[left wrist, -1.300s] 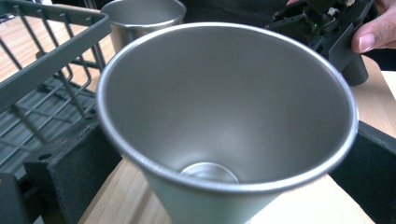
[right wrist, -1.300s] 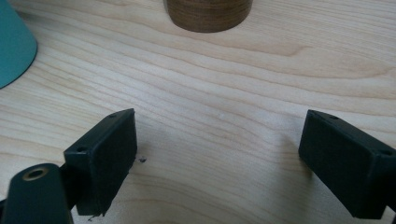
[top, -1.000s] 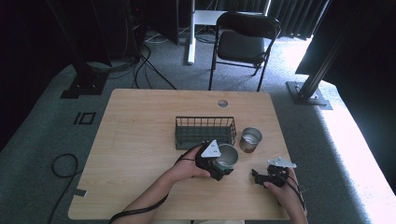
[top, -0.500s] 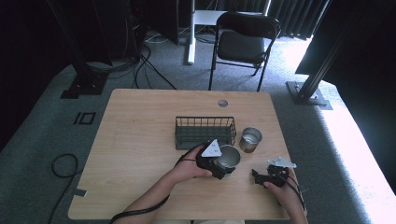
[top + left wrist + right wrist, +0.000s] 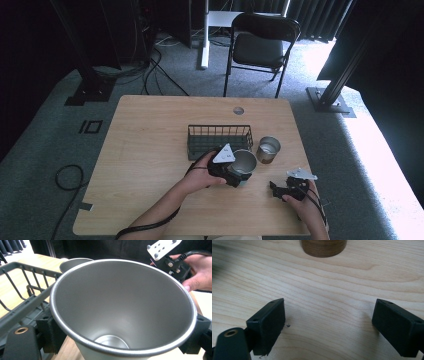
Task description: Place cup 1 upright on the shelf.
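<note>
Because our left gripper (image 5: 239, 176) has its jaws clenched on the wall of the tapered, brushed-steel cup (image 5: 243, 162), one black pad (image 5: 51, 333) presses the outside of the cup on either flank just below the rolled rim, and the open mouth faces along the jaws. We read this side grip as chosen to carry the cup upright; the pads sit high on the flare, where the wall widens above them and would resist slipping downward.

Beyond the jaws, to their left, stands the dark wire basket (image 5: 17, 293), close beside the held cup; we judge it the likely destination, given how near the cup is held to its rail. A second, shorter steel cup (image 5: 268, 149) rests on the pale wooden surface (image 5: 150, 140), past the far end of the basket and apart from the left jaws.

Our right gripper (image 5: 278, 189) lies low over the surface with its jaws released and spread wide, nothing between them. Ahead of these jaws, well beyond their tips, we see the base of a round object (image 5: 323, 247). We take this posture as waiting.
</note>
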{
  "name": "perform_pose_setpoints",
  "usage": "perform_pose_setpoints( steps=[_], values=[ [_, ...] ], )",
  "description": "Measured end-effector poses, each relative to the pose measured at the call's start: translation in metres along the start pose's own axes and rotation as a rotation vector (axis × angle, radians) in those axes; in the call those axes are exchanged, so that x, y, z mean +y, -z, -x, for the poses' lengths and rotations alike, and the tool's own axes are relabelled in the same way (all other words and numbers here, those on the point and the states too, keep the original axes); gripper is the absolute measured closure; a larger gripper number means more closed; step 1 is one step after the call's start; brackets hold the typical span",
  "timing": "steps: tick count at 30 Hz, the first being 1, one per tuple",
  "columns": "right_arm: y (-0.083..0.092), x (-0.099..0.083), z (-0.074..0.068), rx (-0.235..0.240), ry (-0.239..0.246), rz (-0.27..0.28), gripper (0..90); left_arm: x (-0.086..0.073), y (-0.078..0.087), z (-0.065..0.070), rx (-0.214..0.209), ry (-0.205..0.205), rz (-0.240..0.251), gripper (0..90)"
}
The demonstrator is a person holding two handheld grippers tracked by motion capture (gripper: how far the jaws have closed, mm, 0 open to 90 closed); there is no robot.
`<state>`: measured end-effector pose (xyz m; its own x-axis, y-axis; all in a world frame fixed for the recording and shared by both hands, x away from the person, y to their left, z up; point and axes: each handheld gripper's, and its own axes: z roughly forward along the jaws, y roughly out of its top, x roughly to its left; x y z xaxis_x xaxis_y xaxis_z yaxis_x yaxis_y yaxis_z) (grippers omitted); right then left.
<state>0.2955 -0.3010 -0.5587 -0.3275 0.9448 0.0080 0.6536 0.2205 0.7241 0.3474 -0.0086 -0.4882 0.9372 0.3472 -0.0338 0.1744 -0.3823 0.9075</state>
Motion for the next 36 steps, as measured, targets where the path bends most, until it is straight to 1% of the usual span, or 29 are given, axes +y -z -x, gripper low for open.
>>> perform_pose_setpoints(
  steps=[2, 3, 4, 6, 7, 8, 12, 13, 14, 16, 18, 21, 22, 23, 25, 27, 28, 29, 33, 34, 35, 36],
  values=[
    [0.0, 0.0, 0.0, 0.0, 0.0, 0.0, 11.1, 0.004, 0.004, 0.0, 0.003, -0.005, -0.002, 14.8],
    [0.0, 0.0, 0.0, 0.0, 0.001, 0.0, 11.1, 0.006, 0.006, -0.001, 0.01, 0.0, 0.009, 14.8],
    [0.0, 0.0, 0.0, 0.0, 0.001, 0.0, 11.1, 0.008, 0.008, -0.001, 0.008, -0.001, 0.003, 14.8],
    [0.0, 0.0, 0.0, 0.0, 0.0, 0.0, 11.1, 0.012, 0.011, -0.002, 0.02, 0.004, 0.018, 14.8],
    [0.0, 0.0, 0.0, 0.0, 0.001, 0.0, 11.1, 0.014, 0.013, -0.002, 0.019, 0.008, 0.013, 14.8],
    [0.0, 0.0, 0.0, 0.0, 0.0, 0.0, 11.1, 0.016, 0.016, -0.003, 0.026, 0.02, 0.023, 14.8],
    [0.0, 0.0, 0.0, 0.0, 0.001, -0.001, 11.1, 0.022, 0.023, -0.006, 0.048, 0.017, 0.03, 14.8],
    [0.0, 0.0, 0.0, 0.0, 0.001, -0.001, 11.1, 0.024, 0.024, -0.007, 0.049, 0.015, 0.03, 14.8],
    [0.0, 0.0, 0.0, 0.0, 0.001, -0.001, 11.1, 0.026, 0.026, -0.008, 0.054, 0.023, 0.042, 14.8],
    [0.0, 0.0, 0.0, 0.0, 0.001, -0.001, 11.1, 0.029, 0.029, -0.009, 0.06, 0.017, 0.046, 14.8],
    [0.0, 0.0, 0.0, 0.0, 0.001, -0.001, 11.1, 0.032, 0.031, -0.01, 0.061, 0.025, 0.051, 14.8],
    [0.0, 0.0, 0.0, 0.0, 0.001, 0.0, 11.0, 0.039, 0.036, -0.012, 0.081, 0.021, 0.059, 14.8],
    [0.0, 0.0, 0.0, 0.0, 0.001, 0.0, 11.1, 0.041, 0.037, -0.014, 0.088, 0.027, 0.068, 14.8],
    [0.0, 0.0, 0.0, 0.0, 0.0, 0.0, 11.1, 0.044, 0.04, -0.016, 0.1, 0.025, 0.076, 14.8],
    [0.0, 0.0, 0.0, 0.0, 0.0, 0.0, 11.1, 0.049, 0.045, -0.019, 0.121, 0.035, 0.086, 14.8],
    [0.0, 0.0, 0.0, 0.0, 0.0, 0.0, 11.0, 0.053, 0.05, -0.022, 0.143, 0.035, 0.092, 14.8],
    [0.0, 0.0, 0.0, 0.0, 0.0, 0.0, 11.0, 0.055, 0.052, -0.023, 0.163, 0.041, 0.1, 14.8],
    [0.0, 0.0, 0.0, 0.0, 0.0, 0.0, 11.1, 0.057, 0.054, -0.025, 0.177, 0.042, 0.097, 14.8],
    [0.0, 0.0, 0.0, 0.0, 0.0, 0.0, 11.1, 0.062, 0.06, -0.033, 0.23, 0.059, 0.115, 14.8],
    [0.0, 0.0, 0.0, 0.0, 0.0, 0.0, 11.1, 0.063, 0.061, -0.034, 0.24, 0.066, 0.125, 14.8],
    [0.0, 0.0, 0.0, 0.0, 0.0, 0.0, 11.1, 0.063, 0.061, -0.034, 0.24, 0.066, 0.125, 14.8],
    [0.0, 0.0, 0.0, 0.0, 0.0, 0.0, 11.1, 0.064, 0.064, -0.037, 0.256, 0.071, 0.125, 14.8]
  ],
)
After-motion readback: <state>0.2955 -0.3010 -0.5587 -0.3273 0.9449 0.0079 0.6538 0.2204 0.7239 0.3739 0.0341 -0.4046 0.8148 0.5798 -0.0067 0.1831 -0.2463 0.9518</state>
